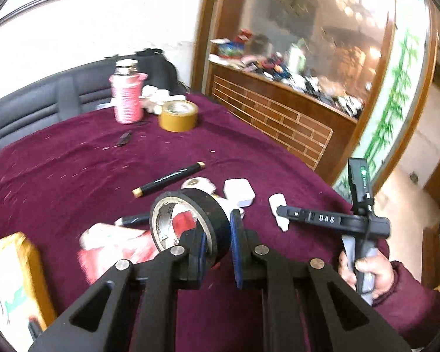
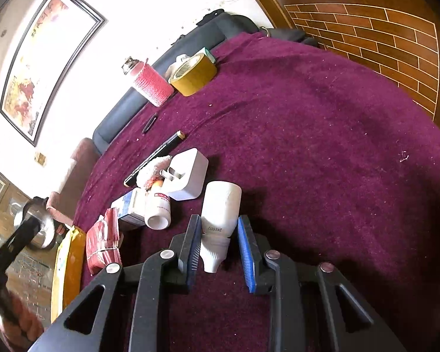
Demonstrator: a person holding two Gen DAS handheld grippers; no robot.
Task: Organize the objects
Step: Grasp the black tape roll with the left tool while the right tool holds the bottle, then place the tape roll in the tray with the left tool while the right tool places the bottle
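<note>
In the left wrist view, the left gripper [image 1: 217, 252] is clamped on the wall of a roll of black tape [image 1: 190, 220], one blue pad inside the ring and the other outside, and the roll is lifted above the maroon tablecloth [image 1: 73, 170]. Below and beyond the roll lie a black marker [image 1: 168, 179], a white charger [image 1: 239, 192] and a red packet [image 1: 114, 249], with a yellow-edged package [image 1: 14, 275] at the lower left. At the far edge of the table stand a bottle in a pink knitted sleeve [image 1: 127, 96] and a roll of yellow-brown tape [image 1: 178, 116], just beside each other. To the right, a hand [image 1: 366, 272] in a maroon sleeve grips the handle of the right gripper [image 1: 281, 211], whose fingers reach to a small white bottle [image 1: 278, 205]. In the right wrist view, the right gripper [image 2: 220, 246] has its blue pads on either side of the white bottle [image 2: 220, 214], which lies on the cloth; the left pad touches it, a narrow gap shows at the right pad. Just left of it lie a white pill bottle [image 2: 158, 208] on its side, the white charger [image 2: 187, 176], the red packets [image 2: 104, 240] and the yellow package [image 2: 67, 267]. The pink-sleeved bottle [image 2: 151, 83] and the yellow-brown tape [image 2: 193, 73] stand at the far edge.
</note>
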